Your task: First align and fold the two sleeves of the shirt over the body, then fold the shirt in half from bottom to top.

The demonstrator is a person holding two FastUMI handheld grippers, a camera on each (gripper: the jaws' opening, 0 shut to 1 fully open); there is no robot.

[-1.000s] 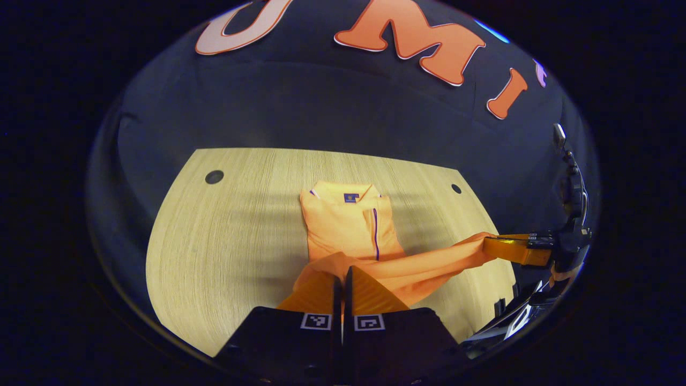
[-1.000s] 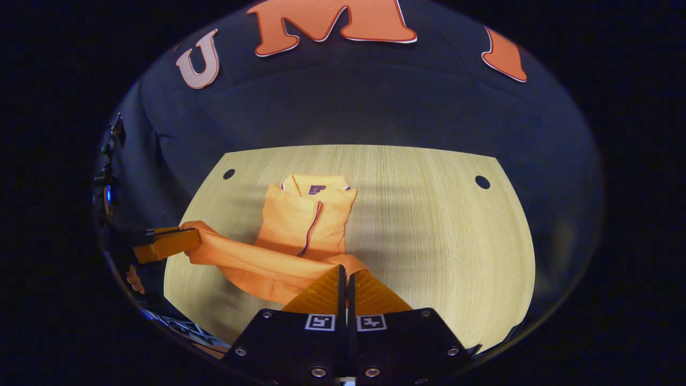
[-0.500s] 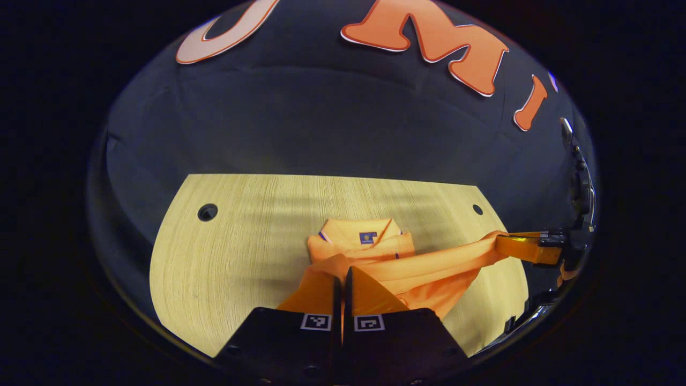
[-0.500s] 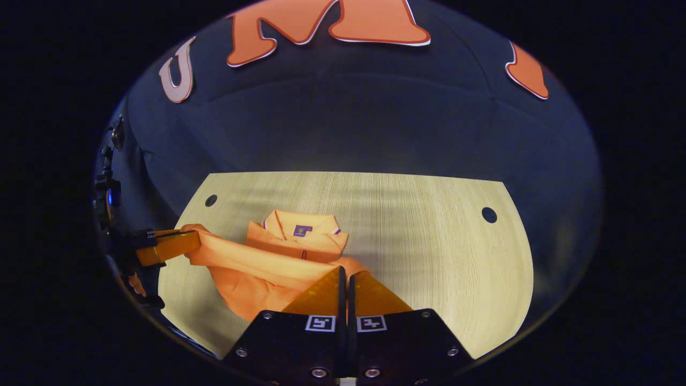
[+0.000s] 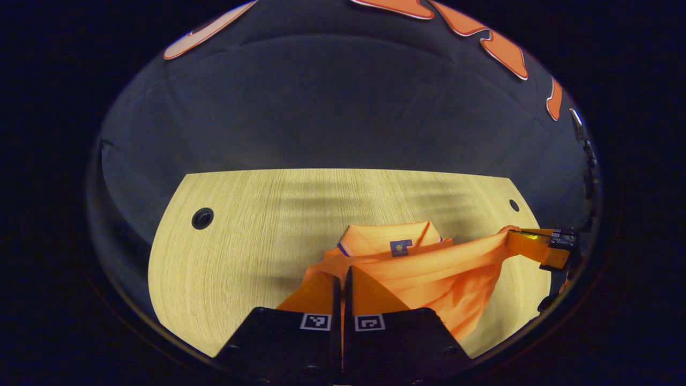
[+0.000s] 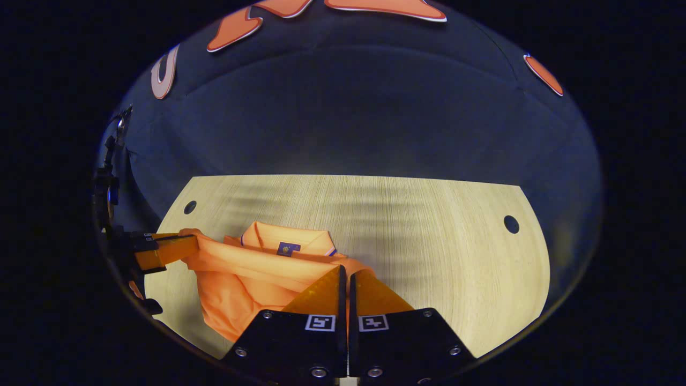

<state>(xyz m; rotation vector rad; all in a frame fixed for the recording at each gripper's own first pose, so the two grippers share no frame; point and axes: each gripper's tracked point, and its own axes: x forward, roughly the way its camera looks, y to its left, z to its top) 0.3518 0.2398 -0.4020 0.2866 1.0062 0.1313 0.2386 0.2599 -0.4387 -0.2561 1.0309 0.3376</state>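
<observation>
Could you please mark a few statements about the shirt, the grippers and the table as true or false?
1. The left gripper is shut on the shirt. True.
2. The right gripper is open and clear of the shirt. False: it is shut on the hem.
3. The collar lies toward the table's far edge. True.
4. The shirt lies flat and spread out. False: its bottom edge is lifted near the collar.

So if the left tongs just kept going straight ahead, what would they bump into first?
Probably the shirt's collar, just beyond the hem they pinch; past it lies bare table, then the booth wall. Depth is hard to judge.
</observation>
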